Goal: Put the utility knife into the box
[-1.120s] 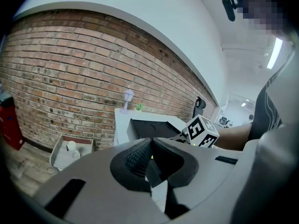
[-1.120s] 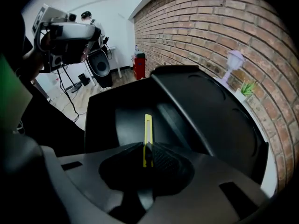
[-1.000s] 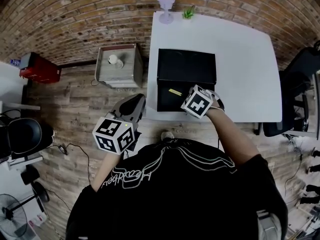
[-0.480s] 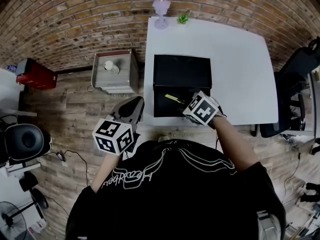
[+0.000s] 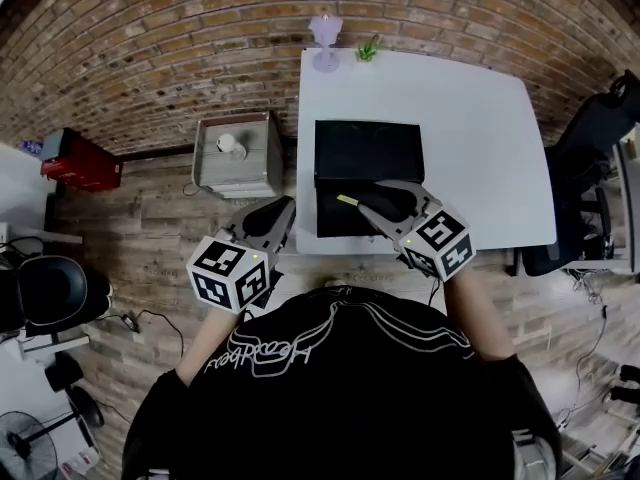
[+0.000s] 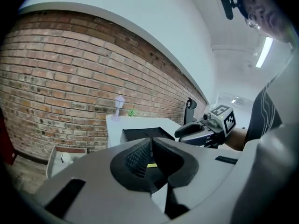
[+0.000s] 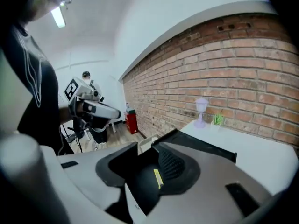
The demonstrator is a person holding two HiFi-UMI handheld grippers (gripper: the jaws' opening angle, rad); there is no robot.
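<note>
The yellow utility knife (image 5: pixel 349 201) lies inside the open black box (image 5: pixel 333 226) on the white table (image 5: pixel 480 138), and its raised lid (image 5: pixel 368 152) stands behind. My right gripper (image 5: pixel 366 199) hovers over the box's near right part, just right of the knife. Its jaws are closing with nothing between them, and the knife (image 7: pixel 158 178) shows through their gap, down in the box. My left gripper (image 5: pixel 277 214) hangs left of the table over the floor, its pads together and empty.
A grey side cabinet (image 5: pixel 240 154) with a cup on it stands left of the table. A small lamp (image 5: pixel 325 30) and a potted plant (image 5: pixel 367 50) sit at the table's far edge. An office chair (image 5: pixel 600 168) is on the right and a red bin (image 5: pixel 80 158) on the far left.
My right gripper has drawn back from inside the box toward the table's near edge, leaving the knife lying in the box. The left gripper has hardly moved.
</note>
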